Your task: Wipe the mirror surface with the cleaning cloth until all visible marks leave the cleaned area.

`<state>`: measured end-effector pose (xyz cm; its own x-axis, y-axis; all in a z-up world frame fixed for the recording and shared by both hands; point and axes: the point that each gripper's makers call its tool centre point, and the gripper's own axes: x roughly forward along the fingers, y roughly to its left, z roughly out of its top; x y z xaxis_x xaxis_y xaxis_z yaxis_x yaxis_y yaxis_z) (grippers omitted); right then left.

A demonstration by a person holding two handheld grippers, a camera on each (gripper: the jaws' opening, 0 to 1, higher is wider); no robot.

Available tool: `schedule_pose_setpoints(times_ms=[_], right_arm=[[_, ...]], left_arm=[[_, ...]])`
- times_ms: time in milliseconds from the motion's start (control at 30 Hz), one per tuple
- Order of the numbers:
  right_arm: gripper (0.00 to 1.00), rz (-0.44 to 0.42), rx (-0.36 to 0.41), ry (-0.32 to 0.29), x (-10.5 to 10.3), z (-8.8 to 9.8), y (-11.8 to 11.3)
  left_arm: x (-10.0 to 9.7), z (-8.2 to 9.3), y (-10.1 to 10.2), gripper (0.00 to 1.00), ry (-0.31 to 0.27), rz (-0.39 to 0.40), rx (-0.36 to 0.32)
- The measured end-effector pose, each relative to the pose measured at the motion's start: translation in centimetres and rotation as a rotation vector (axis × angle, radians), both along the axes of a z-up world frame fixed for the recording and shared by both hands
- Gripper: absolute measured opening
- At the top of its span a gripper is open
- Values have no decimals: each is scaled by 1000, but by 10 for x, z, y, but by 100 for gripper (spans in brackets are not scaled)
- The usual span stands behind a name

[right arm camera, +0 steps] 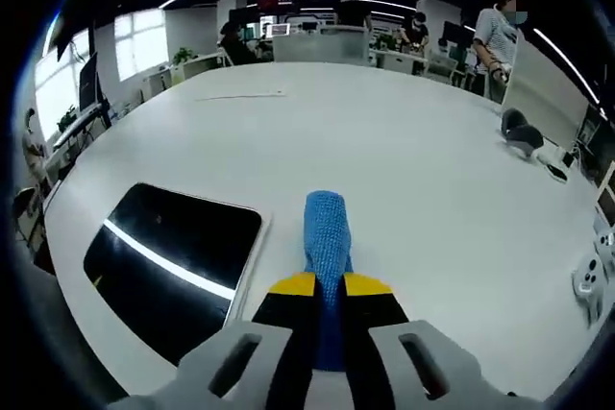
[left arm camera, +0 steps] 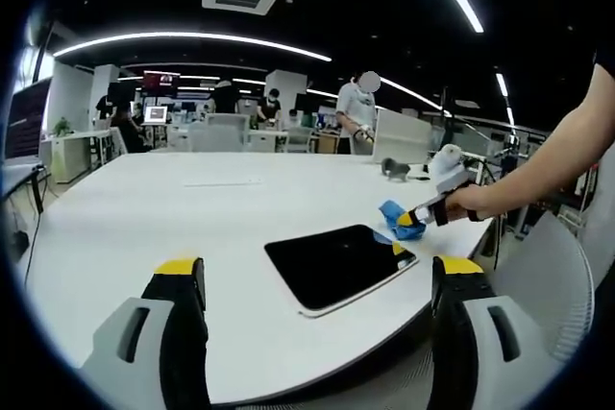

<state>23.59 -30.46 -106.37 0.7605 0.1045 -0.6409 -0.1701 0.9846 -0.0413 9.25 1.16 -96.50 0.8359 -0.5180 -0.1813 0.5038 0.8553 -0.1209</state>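
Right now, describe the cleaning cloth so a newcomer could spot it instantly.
Start at the big white table and find the dark rectangular mirror lying flat near its edge. Just beside the mirror, the right gripper is shut on the cloth, which sticks out past the jaws. It is the only bright blue, knobbly-textured thing there.

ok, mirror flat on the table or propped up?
Flat: the mirror lies face-up on the white table, reflecting the dark ceiling and a light strip.

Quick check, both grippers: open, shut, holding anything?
Left gripper: open, jaws wide apart, holding nothing, above the table edge.
Right gripper: shut on the blue cloth, beside the mirror.
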Motion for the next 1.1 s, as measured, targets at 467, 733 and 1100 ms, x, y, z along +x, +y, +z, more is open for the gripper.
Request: schedule_pose_setpoints(times_ms=[467,733,1100], right_arm=[[2,32,58,-47,27,26,29],[2,69,84,-28,36,20,53],[2,125,35,18,36,0,72]], left_arm=[[0,1,0,97,-3,-2,-2],[0,0,0,97,3,-1,0],[0,-1,0,95,8,-5,0]])
